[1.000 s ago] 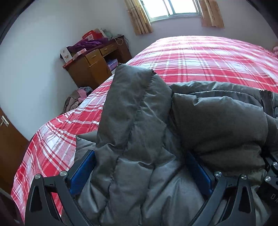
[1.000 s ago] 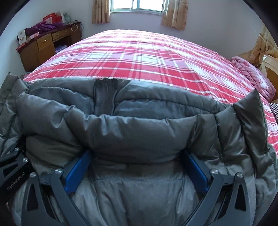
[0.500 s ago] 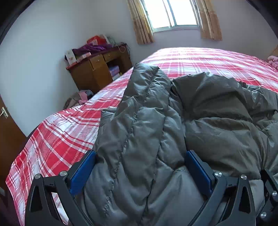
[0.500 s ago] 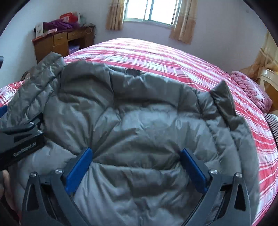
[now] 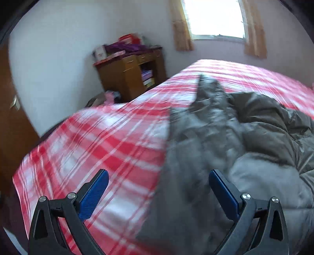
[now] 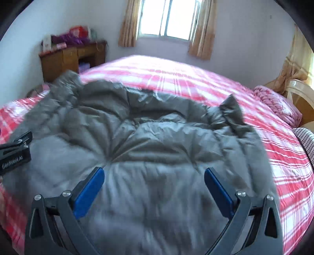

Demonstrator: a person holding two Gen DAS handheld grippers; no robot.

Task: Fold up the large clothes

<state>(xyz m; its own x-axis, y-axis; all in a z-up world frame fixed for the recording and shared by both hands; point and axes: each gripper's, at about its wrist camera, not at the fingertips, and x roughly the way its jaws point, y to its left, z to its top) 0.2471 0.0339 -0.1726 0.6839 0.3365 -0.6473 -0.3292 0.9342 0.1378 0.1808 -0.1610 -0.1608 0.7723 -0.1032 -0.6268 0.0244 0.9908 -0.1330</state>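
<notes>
A large grey puffer jacket (image 6: pixel 153 141) lies spread on the red plaid bed (image 6: pixel 196 78), rumpled, with one sleeve end (image 6: pixel 229 109) sticking up at the right. In the left wrist view the same jacket (image 5: pixel 245 147) covers the right half of the frame, its left edge over the bedcover (image 5: pixel 98 147). My left gripper (image 5: pixel 158 189) is open above that edge, with nothing held between its blue pads. My right gripper (image 6: pixel 154 187) is open over the jacket's near part. The left gripper's body (image 6: pixel 15 153) shows at the left of the right wrist view.
A wooden desk (image 5: pixel 129 74) piled with clothes and boxes stands by the far wall, left of the bed. A brown door (image 5: pixel 11 121) is at the far left. A pink blanket (image 6: pixel 274 104) and a chair (image 6: pixel 300 94) are at the bed's right. A curtained window (image 6: pixel 166 17) is behind.
Both grippers have lifted and drawn back from the jacket; it now lies flatter and more spread out. The left gripper has swung left, so bare bedcover shows between its fingers.
</notes>
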